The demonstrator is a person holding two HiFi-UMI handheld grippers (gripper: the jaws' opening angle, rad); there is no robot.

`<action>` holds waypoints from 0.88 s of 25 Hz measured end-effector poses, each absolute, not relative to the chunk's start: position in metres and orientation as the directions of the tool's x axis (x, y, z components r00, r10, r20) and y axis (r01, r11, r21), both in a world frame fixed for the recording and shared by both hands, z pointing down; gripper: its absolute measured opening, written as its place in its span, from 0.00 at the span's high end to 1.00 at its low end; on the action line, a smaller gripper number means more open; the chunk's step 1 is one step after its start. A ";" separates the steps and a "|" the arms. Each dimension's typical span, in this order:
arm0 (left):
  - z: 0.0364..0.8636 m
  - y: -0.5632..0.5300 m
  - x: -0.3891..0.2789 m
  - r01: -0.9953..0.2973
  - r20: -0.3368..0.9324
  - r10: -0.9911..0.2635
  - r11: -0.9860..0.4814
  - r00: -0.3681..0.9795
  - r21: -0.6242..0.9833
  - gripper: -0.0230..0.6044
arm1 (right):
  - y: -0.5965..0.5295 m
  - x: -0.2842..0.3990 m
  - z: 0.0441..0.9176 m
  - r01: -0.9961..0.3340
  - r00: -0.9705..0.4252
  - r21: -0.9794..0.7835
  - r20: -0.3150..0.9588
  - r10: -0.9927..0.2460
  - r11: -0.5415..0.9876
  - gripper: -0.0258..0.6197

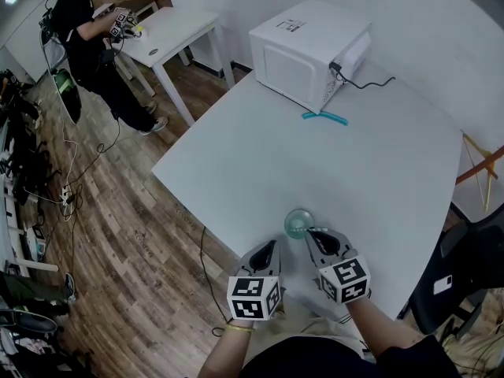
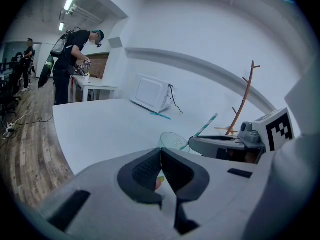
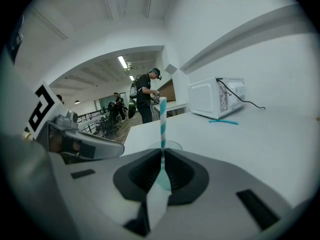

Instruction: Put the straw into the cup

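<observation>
A clear plastic cup point(image 1: 298, 224) stands upright near the front edge of the white table point(image 1: 370, 172). My right gripper point(image 1: 313, 235) is just right of the cup, shut on a teal-and-white striped straw point(image 3: 162, 126). In the left gripper view the straw point(image 2: 205, 126) slants down from the right gripper to the cup point(image 2: 173, 140), its lower end at the rim. My left gripper point(image 1: 268, 249) rests to the cup's lower left, a little apart from it. Its jaws are shut and hold nothing point(image 2: 161, 156). The cup's rim point(image 3: 165, 145) shows just beyond the right jaws.
A white microwave point(image 1: 307, 53) sits at the table's far side, with its cable and a teal straw point(image 1: 324, 117) lying beside it. A person point(image 1: 94, 38) works at another table far left. A dark chair point(image 1: 465, 274) stands right. Wooden floor lies left of the table's edge.
</observation>
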State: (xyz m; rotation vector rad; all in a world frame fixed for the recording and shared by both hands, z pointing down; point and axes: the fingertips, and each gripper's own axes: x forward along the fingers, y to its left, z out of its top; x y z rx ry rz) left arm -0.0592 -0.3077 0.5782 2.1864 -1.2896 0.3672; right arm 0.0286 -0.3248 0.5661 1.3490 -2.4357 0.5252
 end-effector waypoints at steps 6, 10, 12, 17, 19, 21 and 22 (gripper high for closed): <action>0.577 -0.305 -0.061 -0.866 0.497 -0.711 -0.372 0.497 0.334 0.93 | -0.322 0.028 0.568 -0.858 -0.503 -0.159 0.447 -0.740 0.488 0.90; 0.575 -0.306 -0.061 -0.865 0.494 -0.712 -0.374 0.499 0.334 0.93 | -0.322 0.028 0.569 -0.862 -0.497 -0.155 0.450 -0.742 0.483 0.90; 0.575 -0.305 -0.061 -0.865 0.493 -0.713 -0.374 0.499 0.335 0.93 | -0.321 0.028 0.569 -0.863 -0.495 -0.155 0.453 -0.741 0.481 0.90; 0.575 -0.303 -0.062 -0.864 0.492 -0.712 -0.374 0.500 0.337 0.93 | -0.318 0.027 0.572 -0.860 -0.500 -0.165 0.465 -0.731 0.483 0.89; 0.575 -0.303 -0.062 -0.864 0.491 -0.712 -0.375 0.501 0.337 0.93 | -0.317 0.027 0.572 -0.861 -0.499 -0.166 0.464 -0.732 0.481 0.89; 0.574 -0.302 -0.062 -0.863 0.490 -0.713 -0.375 0.502 0.339 0.93 | -0.316 0.026 0.572 -0.861 -0.499 -0.170 0.465 -0.732 0.479 0.88; 0.573 -0.301 -0.063 -0.862 0.489 -0.713 -0.376 0.503 0.339 0.93 | -0.315 0.026 0.573 -0.861 -0.499 -0.174 0.468 -0.729 0.478 0.81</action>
